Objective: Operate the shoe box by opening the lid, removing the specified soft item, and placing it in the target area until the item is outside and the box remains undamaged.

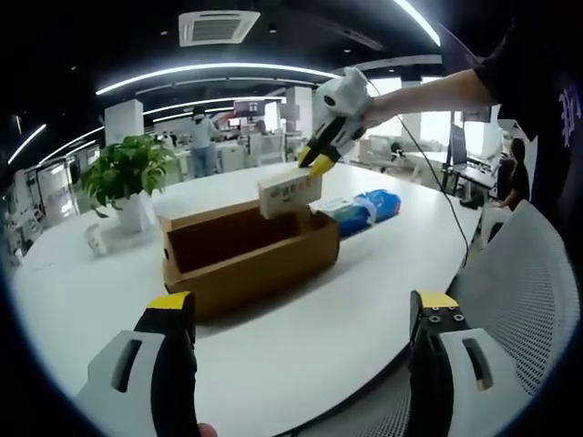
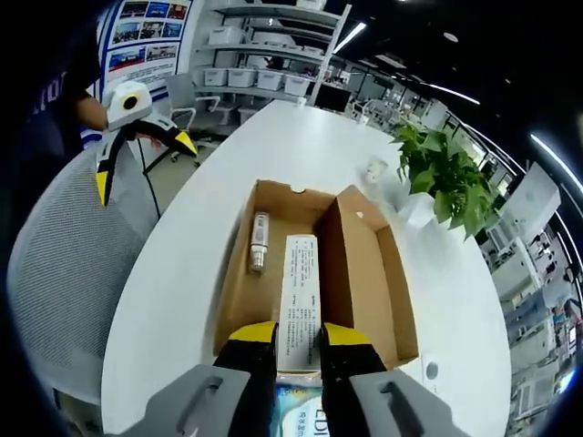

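The round white worktop (image 1: pixel 273 346) lay broad and bare around the open cardboard shoe box (image 1: pixel 246 250), with a mesh chair (image 1: pixel 524 282) at its edge. Above the box's rim, the right hand-held gripper (image 1: pixel 319 164) pinched a flat white carton (image 1: pixel 290 193). The left hand-held gripper (image 1: pixel 301 314) hovered spread, well apart. A small tube (image 2: pixel 260 241) lay inside.

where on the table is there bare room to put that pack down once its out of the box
The widest bare patch of the white table lies between the open shoe box and the table's near edge by the mesh chair. It is tighter between the potted plant and the box, and beside the blue packet. The right gripper grips the white pack.
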Action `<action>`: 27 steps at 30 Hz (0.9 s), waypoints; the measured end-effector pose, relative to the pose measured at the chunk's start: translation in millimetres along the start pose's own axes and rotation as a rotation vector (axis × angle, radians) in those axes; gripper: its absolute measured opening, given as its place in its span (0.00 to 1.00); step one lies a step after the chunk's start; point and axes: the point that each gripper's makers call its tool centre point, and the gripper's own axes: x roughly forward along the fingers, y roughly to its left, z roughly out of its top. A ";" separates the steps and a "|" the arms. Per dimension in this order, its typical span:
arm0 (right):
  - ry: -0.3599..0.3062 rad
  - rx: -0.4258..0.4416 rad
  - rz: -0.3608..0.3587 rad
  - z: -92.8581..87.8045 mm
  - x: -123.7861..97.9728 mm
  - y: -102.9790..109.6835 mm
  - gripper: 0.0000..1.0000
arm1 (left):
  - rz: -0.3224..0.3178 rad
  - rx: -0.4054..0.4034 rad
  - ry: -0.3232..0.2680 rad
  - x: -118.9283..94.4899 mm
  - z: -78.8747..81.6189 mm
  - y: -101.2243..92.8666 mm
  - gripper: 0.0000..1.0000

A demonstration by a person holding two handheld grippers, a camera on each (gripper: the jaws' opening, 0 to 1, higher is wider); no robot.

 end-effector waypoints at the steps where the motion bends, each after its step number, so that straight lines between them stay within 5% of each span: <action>1: 0.000 -0.001 -0.004 -0.6 -3.4 -1.5 0.13 | 0.000 0.000 0.001 0.1 -0.2 0.0 0.97; 27: 0.025 0.008 -0.075 -33.8 -63.1 -14.5 0.13 | -0.011 -0.011 0.009 -0.2 -1.5 -1.5 0.97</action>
